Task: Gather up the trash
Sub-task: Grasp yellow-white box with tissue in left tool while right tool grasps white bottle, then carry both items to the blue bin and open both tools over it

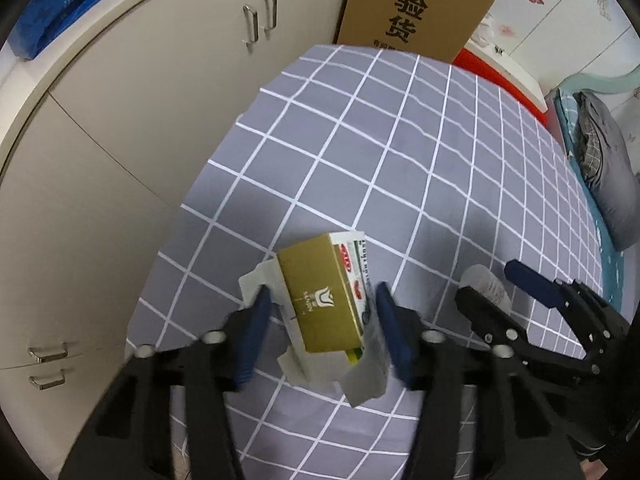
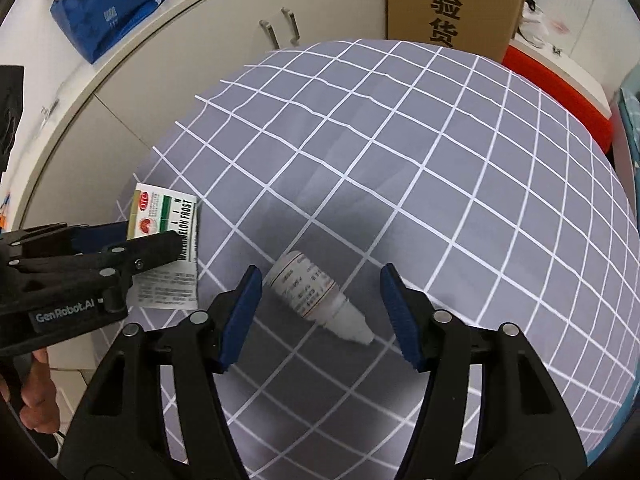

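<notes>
Two spread claws, left claw around one box, right claw around one bottle.

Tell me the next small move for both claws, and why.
Probably close both. The left claw straddles the open box, the right claw straddles the bottle, and gaps still show beside each pad, so neither looks gripped.

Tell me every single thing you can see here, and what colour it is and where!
small gold and white cardboard box: one, opened flaps, on cloth between left jaws
small white plastic dropper bottle: one, lying between right jaws
grey white-checked cloth: one, covering table
tall brown cardboard carton: one, behind table
beige cabinet: one, left
blue package: one, on cabinet
left gripper: black, blue pads, open
right gripper: same, open
</notes>
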`<state>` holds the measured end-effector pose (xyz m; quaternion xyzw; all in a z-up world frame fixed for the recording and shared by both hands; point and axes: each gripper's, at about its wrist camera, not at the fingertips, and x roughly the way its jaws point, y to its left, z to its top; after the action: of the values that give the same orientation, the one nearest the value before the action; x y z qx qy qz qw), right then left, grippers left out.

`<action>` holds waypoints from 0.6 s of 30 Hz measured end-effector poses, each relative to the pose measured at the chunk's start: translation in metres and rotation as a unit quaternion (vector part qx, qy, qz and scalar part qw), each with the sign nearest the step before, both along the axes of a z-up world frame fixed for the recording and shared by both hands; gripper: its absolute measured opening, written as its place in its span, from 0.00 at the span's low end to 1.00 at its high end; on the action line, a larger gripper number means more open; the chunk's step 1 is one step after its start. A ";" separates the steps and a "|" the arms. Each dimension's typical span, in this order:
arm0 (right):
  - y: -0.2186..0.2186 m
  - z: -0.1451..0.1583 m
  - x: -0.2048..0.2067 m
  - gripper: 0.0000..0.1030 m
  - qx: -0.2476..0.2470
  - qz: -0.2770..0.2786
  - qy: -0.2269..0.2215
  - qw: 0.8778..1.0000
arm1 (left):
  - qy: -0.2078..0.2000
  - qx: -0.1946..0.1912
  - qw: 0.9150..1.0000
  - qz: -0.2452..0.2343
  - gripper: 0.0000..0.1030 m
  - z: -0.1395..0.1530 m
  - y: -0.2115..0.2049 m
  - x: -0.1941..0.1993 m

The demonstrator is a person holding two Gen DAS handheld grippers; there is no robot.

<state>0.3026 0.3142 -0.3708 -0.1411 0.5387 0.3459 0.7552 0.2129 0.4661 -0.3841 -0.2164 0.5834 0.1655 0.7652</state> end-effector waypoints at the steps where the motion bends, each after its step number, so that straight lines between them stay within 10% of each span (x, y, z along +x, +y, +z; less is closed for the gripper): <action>1: 0.001 -0.001 0.001 0.42 -0.002 0.003 -0.002 1.000 | -0.002 0.002 1.000 0.000 0.46 0.001 -0.001 0.000; 18: -0.112 0.044 0.034 0.25 0.065 -0.066 0.022 0.995 | -0.057 0.031 0.996 -0.068 0.43 0.075 -0.113 0.048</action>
<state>0.3363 0.2026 -0.3268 -0.0481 0.5398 0.3331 0.7716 0.2612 0.3531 -0.3095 -0.1612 0.5467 0.1189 0.8130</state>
